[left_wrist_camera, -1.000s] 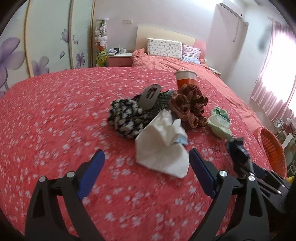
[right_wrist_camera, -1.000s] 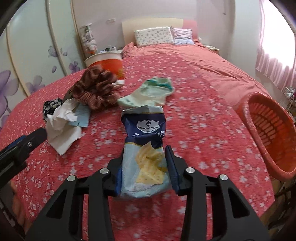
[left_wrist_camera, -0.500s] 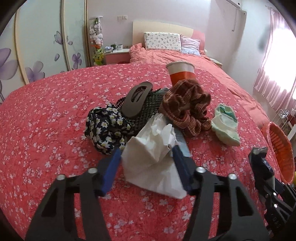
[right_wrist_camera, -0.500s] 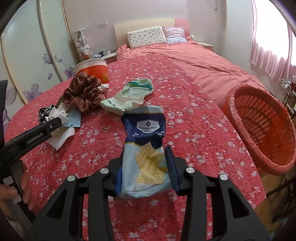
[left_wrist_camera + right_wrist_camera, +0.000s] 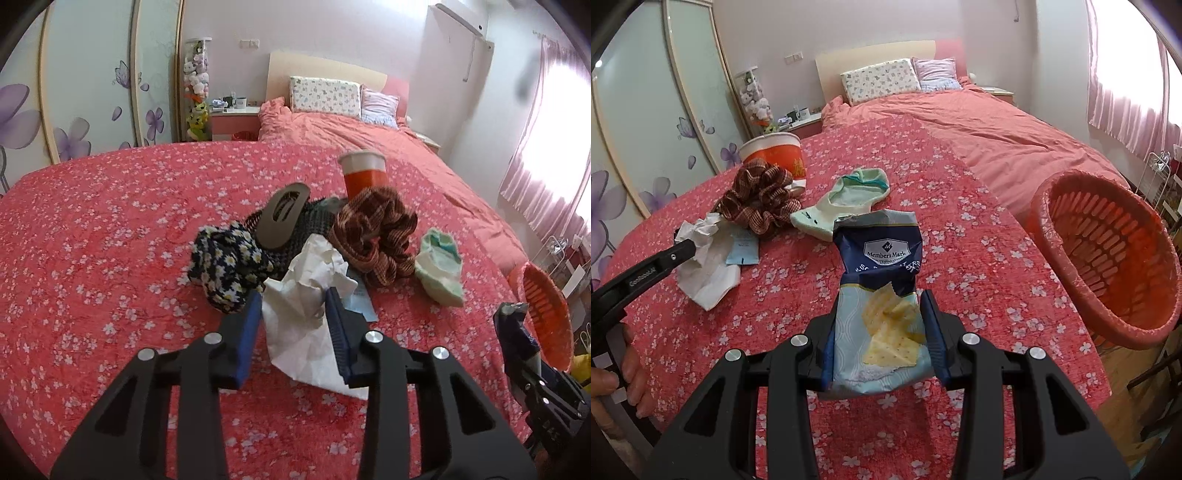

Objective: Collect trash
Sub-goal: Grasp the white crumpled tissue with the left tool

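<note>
The bedspread [image 5: 110,240] is coral red with small white blossoms. On it lie a white crumpled tissue [image 5: 310,291], a navy scrunchie with white daisies [image 5: 229,266], a brown-striped scrunchie [image 5: 376,236], a mint-green sock [image 5: 439,266] and an orange-and-white cup [image 5: 364,173]. The cracker bag [image 5: 882,295] is navy over pale blue. At three o'clock, the basket [image 5: 1108,258] is orange.

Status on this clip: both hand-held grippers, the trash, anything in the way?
Left hand-held gripper closing around crumpled tissue, pads touching. Right hand-held gripper shut on cracker bag. Orange basket open at right. Scrunchies and sock beside the tissue, not blocking.
</note>
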Demonstrator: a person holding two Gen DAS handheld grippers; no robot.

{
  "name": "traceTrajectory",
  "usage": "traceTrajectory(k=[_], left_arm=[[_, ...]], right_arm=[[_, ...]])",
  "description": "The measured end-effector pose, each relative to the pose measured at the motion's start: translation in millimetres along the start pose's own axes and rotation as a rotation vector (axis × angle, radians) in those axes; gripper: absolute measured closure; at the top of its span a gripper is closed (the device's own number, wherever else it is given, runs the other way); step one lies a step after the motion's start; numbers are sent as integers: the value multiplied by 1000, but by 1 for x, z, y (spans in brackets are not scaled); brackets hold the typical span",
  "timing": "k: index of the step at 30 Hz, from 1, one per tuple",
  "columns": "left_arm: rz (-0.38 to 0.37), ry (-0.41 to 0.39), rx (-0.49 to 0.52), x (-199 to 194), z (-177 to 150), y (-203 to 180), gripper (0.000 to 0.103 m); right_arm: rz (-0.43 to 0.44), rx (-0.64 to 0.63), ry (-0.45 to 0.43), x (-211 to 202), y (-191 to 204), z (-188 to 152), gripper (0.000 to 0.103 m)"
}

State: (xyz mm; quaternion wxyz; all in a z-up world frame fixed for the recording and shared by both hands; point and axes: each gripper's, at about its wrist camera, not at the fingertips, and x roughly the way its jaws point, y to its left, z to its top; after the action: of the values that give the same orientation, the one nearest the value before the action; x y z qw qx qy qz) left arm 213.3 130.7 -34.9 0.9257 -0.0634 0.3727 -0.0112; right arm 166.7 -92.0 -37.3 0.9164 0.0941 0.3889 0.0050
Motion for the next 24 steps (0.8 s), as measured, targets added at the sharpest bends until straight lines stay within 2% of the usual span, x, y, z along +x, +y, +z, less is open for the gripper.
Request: traceTrajectory(k=[11, 24], left_arm=[[-14, -50, 4, -19, 2, 2, 82], [-68, -137, -14, -60, 17, -2, 83]], right_arm=[[7, 10, -19, -6, -4, 3, 62], [13, 34, -75, -26, -17, 14, 62]])
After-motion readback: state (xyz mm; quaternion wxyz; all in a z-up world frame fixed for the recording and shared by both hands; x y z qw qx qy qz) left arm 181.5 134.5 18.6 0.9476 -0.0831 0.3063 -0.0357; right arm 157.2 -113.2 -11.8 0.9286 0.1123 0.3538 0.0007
